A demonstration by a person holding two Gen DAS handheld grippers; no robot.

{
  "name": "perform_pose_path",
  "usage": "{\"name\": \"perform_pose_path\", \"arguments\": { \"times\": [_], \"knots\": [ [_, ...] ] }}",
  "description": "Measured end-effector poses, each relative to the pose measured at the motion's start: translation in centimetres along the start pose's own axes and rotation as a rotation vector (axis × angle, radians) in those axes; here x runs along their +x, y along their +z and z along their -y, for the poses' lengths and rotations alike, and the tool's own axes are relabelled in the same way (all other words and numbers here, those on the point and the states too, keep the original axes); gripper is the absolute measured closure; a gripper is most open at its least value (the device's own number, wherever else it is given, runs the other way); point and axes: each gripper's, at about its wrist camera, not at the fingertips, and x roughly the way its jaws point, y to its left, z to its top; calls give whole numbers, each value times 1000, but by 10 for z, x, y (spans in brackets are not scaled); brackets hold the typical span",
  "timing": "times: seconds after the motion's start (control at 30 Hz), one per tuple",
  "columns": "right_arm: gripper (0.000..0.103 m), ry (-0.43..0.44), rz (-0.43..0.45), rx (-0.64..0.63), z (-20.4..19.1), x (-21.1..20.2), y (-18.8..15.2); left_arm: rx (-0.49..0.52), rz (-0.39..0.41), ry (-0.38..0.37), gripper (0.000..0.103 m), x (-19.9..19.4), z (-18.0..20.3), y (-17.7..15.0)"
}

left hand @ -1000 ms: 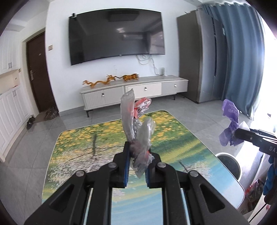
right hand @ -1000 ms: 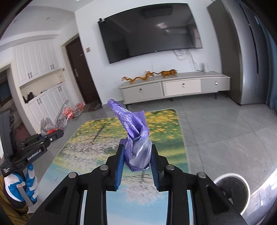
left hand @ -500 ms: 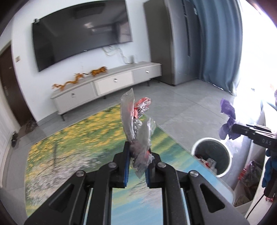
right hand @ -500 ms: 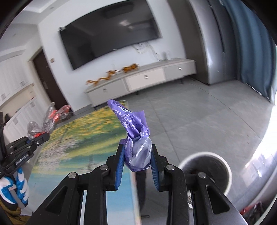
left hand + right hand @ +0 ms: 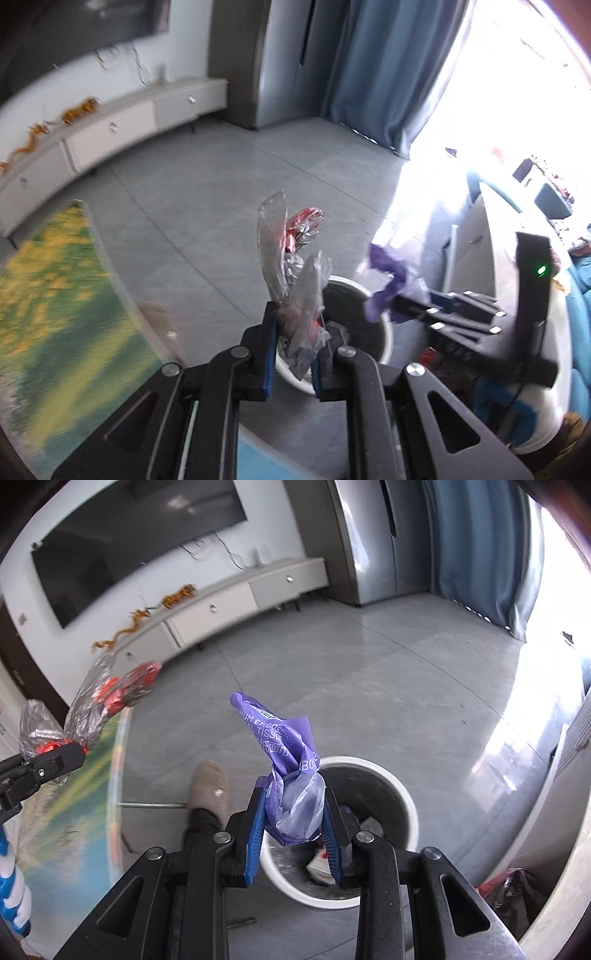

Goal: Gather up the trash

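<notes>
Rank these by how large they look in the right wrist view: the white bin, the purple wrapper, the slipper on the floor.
1. white bin
2. purple wrapper, though it sits nearer the camera, which inflates it
3. slipper

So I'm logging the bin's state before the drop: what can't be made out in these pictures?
- Trash bin contents, right wrist view: the purple tissue wrapper and the right gripper's fingers cover most of the inside.
- Trash bin, left wrist view: mostly hidden behind the clear plastic wrapper and the left gripper.
- Table print, left wrist view: motion-blurred.
- Window side, both views: washed out by glare.
</notes>
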Motion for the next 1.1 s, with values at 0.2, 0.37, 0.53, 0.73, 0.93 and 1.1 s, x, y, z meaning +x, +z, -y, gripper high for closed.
{"name": "perform_pose_path", "arguments": {
  "times": [0.2,0.37,0.53,0.73,0.93,1.1],
  "knots": [
    [73,-45,-71,24,21,31,-2,-18,-71,-86,73,45,18,15],
    [58,-93,-85,60,43,37,-8,-48,-61,-110,47,58,20,24],
    [57,-110,-67,110,58,28,-12,-35,-31,-89,47,46,17,17],
    [52,-97,-18,89,36,8,-6,-46,58,36,47,-2,-12,4],
    [43,-20,57,-24,-27,-18,9,-98,127,184,46,-60,-58,-20],
    [37,63,100,-126,-86,-33,16,-158,181,311,46,-117,-103,-52]
  ]
}}
